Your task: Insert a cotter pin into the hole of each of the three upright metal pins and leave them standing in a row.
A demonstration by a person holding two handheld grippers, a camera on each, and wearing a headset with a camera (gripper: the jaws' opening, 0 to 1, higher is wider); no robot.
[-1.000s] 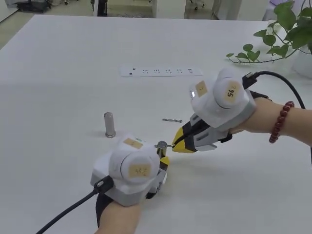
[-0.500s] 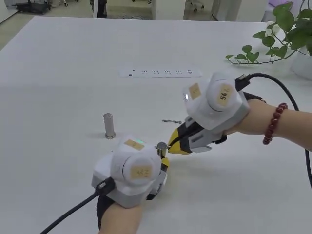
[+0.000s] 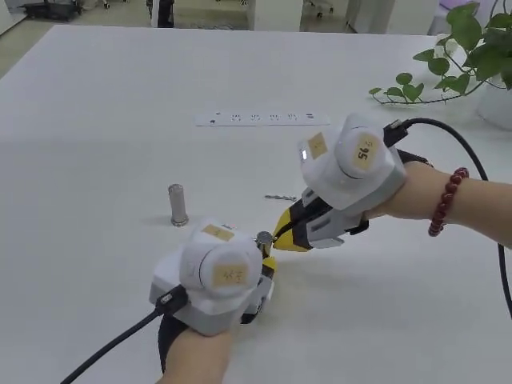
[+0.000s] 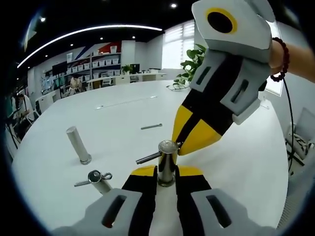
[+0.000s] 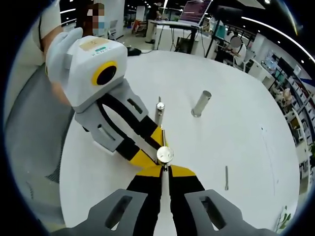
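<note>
Jaws of the left gripper [image 4: 167, 173] clamp an upright metal pin [image 4: 167, 153] on the table [image 3: 96, 120], and we see the right gripper [image 5: 165, 171] closed tight on a cotter pin [image 4: 147, 158] poking through the pin's top.

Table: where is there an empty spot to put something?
Bare tabletop: left of the standing metal pin, and behind the power strip. Crowded where the left gripper and right gripper meet at the held pin, near the loose cotter pin.
</note>
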